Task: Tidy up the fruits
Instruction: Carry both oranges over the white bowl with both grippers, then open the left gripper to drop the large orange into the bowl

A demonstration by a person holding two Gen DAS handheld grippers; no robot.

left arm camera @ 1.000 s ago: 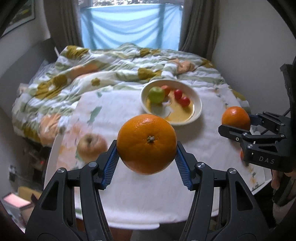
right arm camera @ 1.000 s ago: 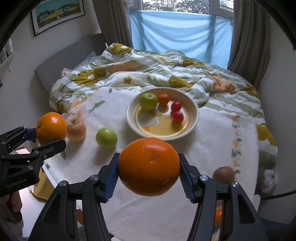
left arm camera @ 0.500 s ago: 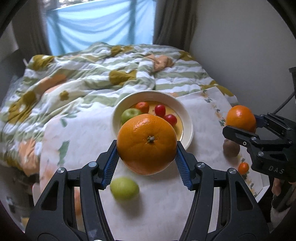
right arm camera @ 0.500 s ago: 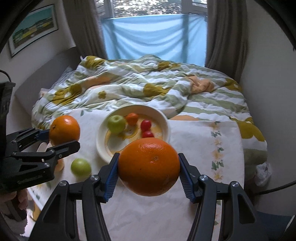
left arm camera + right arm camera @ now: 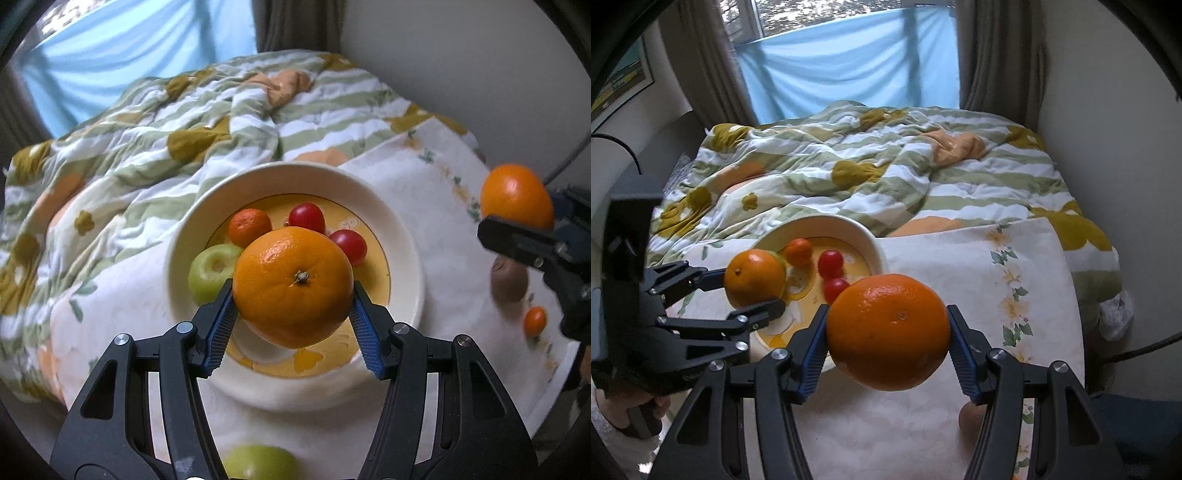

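Two large round oranges are being carried at once, one in each hand-held gripper. At the lower centre of the left wrist view, the left gripper [image 5: 293, 295] is clamped on its big stem-up orange [image 5: 293, 286], blue ribbed pads pressing both flanks, so the fruit hangs directly above the cream-rimmed, yellow-centred ceramic bowl [image 5: 402, 236]. That placement suggests the orange is about to be lowered in with the others. Already in the bowl are a green apple [image 5: 212, 267], a small mandarin [image 5: 249, 227] and two red cherry tomatoes [image 5: 306, 218]. The right gripper [image 5: 886, 332], at the lower centre of its own view, is likewise closed on the second big orange [image 5: 888, 330], held just right of the bowl's rim, apparently waiting its turn so the two tools do not collide over the dish. Outside the bowl on the pale floral tablecloth [image 5: 436, 177] lie a brown kiwi [image 5: 508, 282] and a tiny orange fruit [image 5: 535, 320] at the right edge, plus another green apple [image 5: 258, 463] at the bottom edge, so several pieces remain to be gathered.
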